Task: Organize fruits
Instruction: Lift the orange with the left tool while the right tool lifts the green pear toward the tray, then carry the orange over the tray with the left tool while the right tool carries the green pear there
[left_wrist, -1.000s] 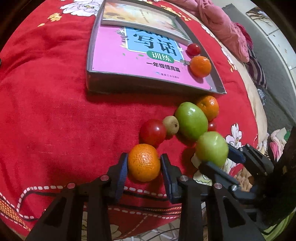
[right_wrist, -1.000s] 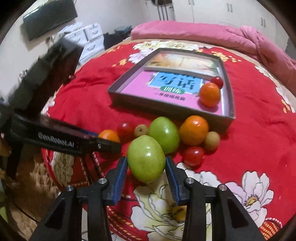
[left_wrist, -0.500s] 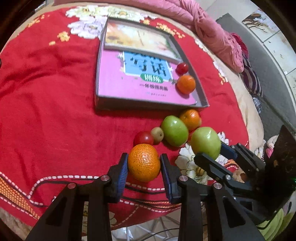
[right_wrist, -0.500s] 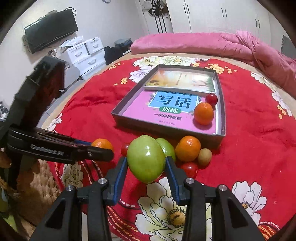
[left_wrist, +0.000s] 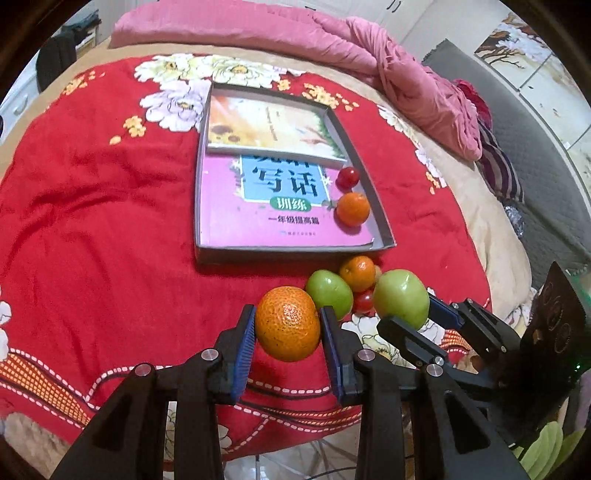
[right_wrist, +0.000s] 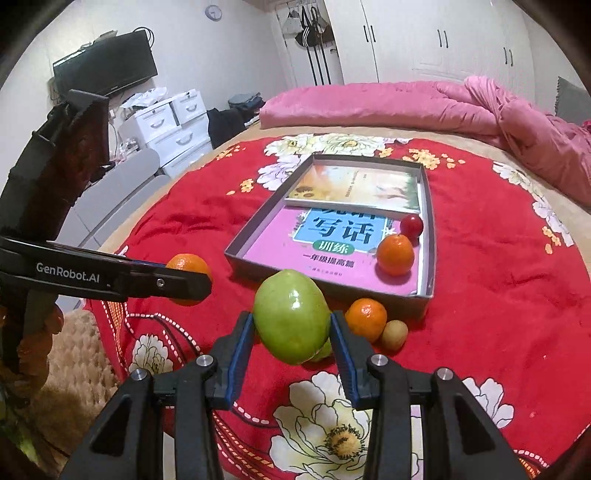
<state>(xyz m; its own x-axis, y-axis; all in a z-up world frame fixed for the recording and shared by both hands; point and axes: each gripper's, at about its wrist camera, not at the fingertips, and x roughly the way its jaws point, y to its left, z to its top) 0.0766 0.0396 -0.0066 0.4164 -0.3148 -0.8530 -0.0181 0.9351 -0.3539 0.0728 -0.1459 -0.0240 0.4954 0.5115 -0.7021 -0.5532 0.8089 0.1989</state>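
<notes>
Two grippers are each clamping fruit at frame centre: left gripper (left_wrist: 288, 328) gripping a round orange mandarin (left_wrist: 288, 324), right gripper (right_wrist: 292, 328) gripping a smooth green apple (right_wrist: 292, 316) (hiding another green fruit behind).

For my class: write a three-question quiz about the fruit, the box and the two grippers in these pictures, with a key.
1. True or false: the left hand-held gripper is shut on a mandarin.
2. Multiple choice: the right hand-held gripper holds A) a cherry tomato, B) a green fruit, C) a book.
3. How many fruits lie inside the grey box?

Key: 1 true. 2 B. 3 two: an orange mandarin and a red cherry tomato.
</notes>
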